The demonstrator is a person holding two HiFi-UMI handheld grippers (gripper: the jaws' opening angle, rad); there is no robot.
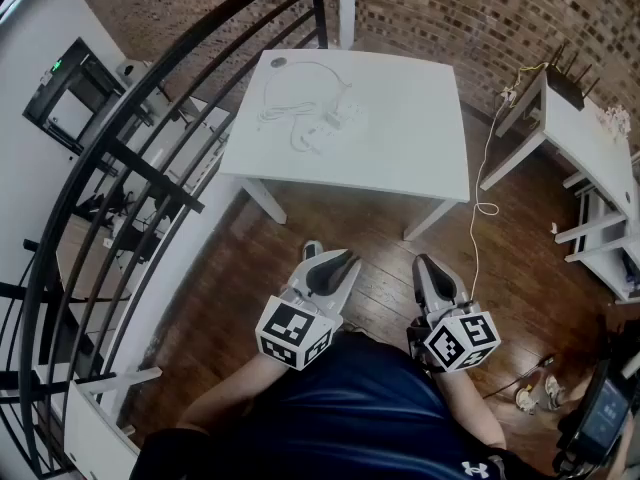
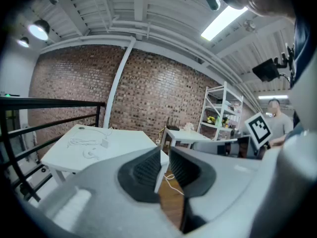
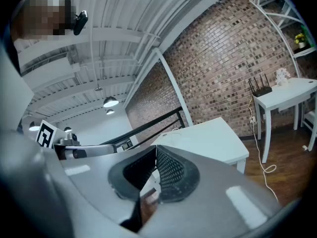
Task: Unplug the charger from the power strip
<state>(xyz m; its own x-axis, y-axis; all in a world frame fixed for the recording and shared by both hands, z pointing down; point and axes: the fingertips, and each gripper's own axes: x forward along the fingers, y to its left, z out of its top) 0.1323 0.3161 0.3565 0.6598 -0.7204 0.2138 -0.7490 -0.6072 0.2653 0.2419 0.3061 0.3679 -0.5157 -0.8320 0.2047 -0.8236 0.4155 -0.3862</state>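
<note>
**Both grippers short of the table, approach not yet made**

Two grippers hang over the wood floor on the near side of the white table (image 1: 420, 143), well apart from it. Left gripper (image 1: 331, 259): jaws a narrow slit apart, nothing between them. Right gripper (image 1: 427, 262): jaws pressed together, empty.

Charger (image 1: 338, 120) lies on the table's far-left part, a small white block with its white cable (image 1: 280, 103) looped beside it, toward the table's left edge. Power strip can't be told apart from that white cluster at this size. Left gripper view shows the same block (image 2: 105, 143) on the tabletop.

Step in hand, as I judge it: reach for the table.
- Spread the right jaws before arriving; shut they can't take anything.
- Widen the left too; the slit looks too tight for a plug body.
- One gripper should pin the strip down, the other pinch the charger body, not the cable.
- Pull straight along the prongs. A slanted tug likely drags the light strip across the table.
</note>
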